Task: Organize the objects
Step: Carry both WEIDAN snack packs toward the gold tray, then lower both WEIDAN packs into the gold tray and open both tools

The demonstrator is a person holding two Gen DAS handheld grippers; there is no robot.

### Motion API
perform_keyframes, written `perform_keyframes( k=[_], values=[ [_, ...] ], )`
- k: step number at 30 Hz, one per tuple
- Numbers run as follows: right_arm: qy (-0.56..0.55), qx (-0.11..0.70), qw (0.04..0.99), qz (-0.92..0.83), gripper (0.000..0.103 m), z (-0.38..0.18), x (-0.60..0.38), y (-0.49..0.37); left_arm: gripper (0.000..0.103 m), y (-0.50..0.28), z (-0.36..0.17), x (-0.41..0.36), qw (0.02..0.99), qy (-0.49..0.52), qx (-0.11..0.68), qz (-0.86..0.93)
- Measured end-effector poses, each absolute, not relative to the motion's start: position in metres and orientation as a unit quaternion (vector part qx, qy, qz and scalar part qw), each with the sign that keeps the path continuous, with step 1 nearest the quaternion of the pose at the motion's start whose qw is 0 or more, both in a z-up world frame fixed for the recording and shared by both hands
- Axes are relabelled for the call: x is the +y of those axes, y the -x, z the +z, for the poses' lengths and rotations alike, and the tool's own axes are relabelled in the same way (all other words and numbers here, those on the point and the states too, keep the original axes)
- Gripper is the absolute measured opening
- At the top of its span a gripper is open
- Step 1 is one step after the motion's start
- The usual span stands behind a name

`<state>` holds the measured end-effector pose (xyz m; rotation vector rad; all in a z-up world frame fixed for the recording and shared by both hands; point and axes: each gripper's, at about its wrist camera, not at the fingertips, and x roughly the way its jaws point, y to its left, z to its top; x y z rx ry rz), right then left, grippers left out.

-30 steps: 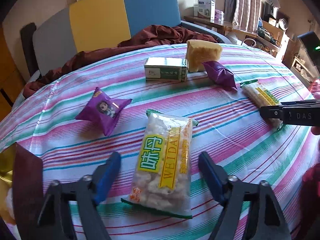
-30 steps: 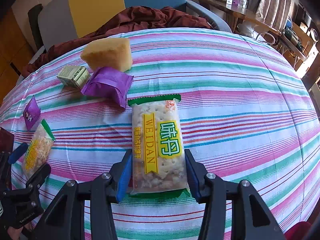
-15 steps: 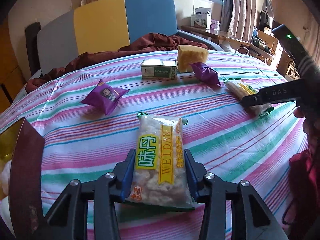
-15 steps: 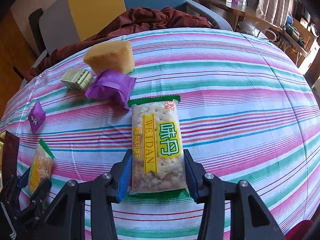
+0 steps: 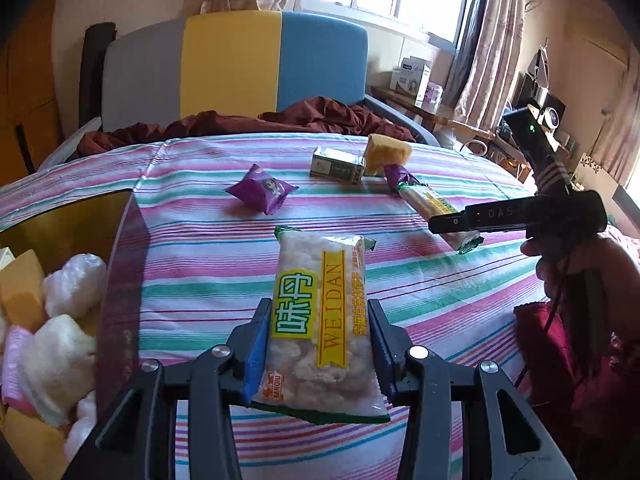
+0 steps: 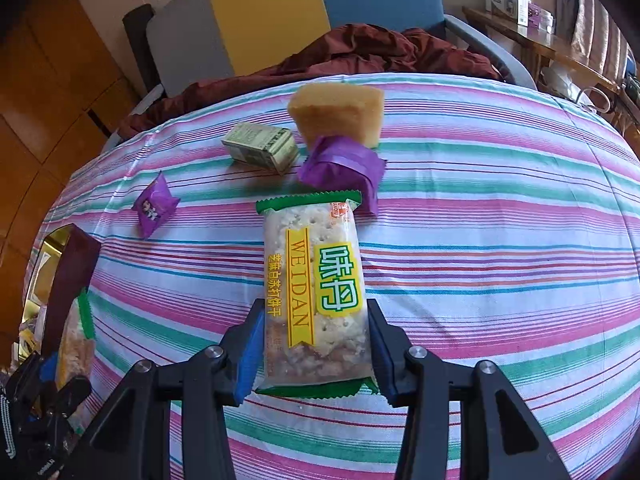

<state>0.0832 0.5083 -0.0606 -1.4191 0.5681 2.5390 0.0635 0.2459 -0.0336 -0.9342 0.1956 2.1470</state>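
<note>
Two snack packs, rice-puff pack [image 5: 320, 320] clamped between left fingers [image 5: 256, 344], cracker pack [image 6: 316, 296] seemingly pinched between right fingers [image 6: 376, 344]

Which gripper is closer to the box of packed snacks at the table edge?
Left. The left gripper, shut on a snack pack, is right beside the box. The right gripper is farther across the table, holding a cracker pack.

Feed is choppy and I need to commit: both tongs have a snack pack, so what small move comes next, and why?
Probably swing the left tongs sideways over the gold box at their left. They are shut on the rice snack pack, which looks lifted, and that box already holds wrapped snacks. The right tongs grip the cracker pack farther off.
</note>
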Motion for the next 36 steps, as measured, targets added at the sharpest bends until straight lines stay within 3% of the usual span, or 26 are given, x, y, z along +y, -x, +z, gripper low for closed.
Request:
perform_keyframes(
  k=[9,22,36],
  values=[
    [0.448,0.165,0.031,0.878,0.047,-0.049,0.483,-0.081,0.046,-0.046,-0.003,0.157,0.332,0.344,0.032,0.878],
    [0.414,0.108,-0.072,0.901,0.047,-0.022,0.409,-0.079,0.046,-0.015,0.0,0.01,0.186,0.339,-0.016,0.922],
    [0.387,0.152,-0.156,0.896,0.047,0.008,0.33,-0.079,0.046,0.019,-0.028,-0.056,0.082,0.39,-0.024,0.917]
  ],
)
